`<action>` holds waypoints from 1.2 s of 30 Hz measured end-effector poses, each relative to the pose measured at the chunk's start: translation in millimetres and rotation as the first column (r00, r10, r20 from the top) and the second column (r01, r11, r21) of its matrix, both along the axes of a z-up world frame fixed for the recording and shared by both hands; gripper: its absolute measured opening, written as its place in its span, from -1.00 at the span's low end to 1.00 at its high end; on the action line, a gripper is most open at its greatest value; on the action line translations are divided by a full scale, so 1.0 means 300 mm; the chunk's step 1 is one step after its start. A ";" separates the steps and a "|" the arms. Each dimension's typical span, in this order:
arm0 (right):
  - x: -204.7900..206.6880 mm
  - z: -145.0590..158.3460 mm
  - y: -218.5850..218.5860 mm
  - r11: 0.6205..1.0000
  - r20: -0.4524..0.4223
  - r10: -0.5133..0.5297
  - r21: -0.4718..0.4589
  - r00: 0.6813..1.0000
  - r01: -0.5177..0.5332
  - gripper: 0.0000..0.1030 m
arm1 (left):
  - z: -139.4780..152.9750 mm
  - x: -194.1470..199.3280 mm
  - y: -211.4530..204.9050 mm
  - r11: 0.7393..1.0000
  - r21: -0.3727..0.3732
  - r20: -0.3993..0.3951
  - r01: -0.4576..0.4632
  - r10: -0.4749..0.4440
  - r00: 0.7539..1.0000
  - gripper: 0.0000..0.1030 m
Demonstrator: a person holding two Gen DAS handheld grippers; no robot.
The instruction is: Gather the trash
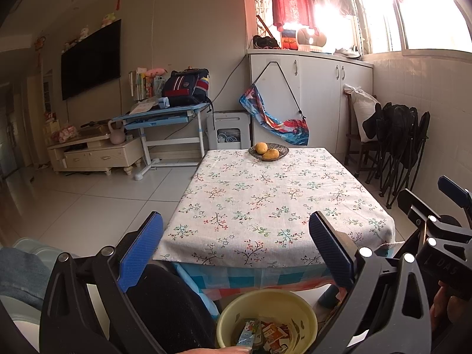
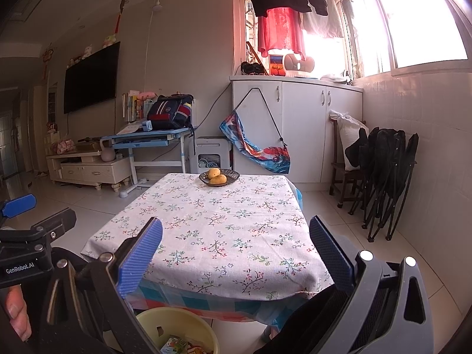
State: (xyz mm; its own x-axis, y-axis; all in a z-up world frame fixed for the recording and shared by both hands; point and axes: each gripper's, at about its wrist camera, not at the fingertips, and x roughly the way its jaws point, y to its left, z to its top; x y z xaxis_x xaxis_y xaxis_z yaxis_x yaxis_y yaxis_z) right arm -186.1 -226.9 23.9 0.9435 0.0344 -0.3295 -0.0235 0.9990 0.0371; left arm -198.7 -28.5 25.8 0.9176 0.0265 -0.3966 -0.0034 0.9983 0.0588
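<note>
**Both claws open above the yellow bin, wrappers inside**

The left claw hangs with its blue fingers spread wide and nothing between them. Just below and slightly ahead of it sits a yellow bin on the floor, tucked against the near edge of the surface. Inside the bin lie crumpled wrappers, printed in orange, white and blue; a blue-and-white packet leans against the bin's near-left wall.

The right claw is likewise wide apart and holds nothing. From its side the same bin shows low and to the left of it, with a bit of the trash visible at the bottom. The two claws are side by side: the right one's body appears at the right edge of the left view, and the left one's at the left edge of the right view, a thumb gripping its handle.

Ahead of both claws the surface stretches away under a floral cloth. At its far end, well apart from the claws, rests a dark woven dish carrying two yellow fruits.
</note>
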 end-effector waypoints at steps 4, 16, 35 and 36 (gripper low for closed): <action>0.002 -0.005 0.006 1.000 -0.003 0.003 -0.002 1.000 -0.003 0.86 | 0.003 -0.002 0.001 1.000 -0.001 0.002 -0.002 0.002 1.000 0.86; 0.000 -0.010 0.015 1.000 -0.007 0.009 -0.007 1.000 -0.009 0.86 | 0.010 -0.002 0.004 1.000 -0.004 0.003 -0.005 0.005 1.000 0.86; 0.001 -0.014 0.021 1.000 -0.013 0.011 -0.008 1.000 -0.011 0.86 | 0.009 -0.003 0.009 1.000 -0.003 0.004 -0.008 0.008 1.000 0.86; 0.001 -0.014 0.022 1.000 -0.013 0.011 -0.009 1.000 -0.011 0.86 | 0.008 -0.003 0.010 1.000 -0.003 0.003 -0.008 0.008 1.000 0.86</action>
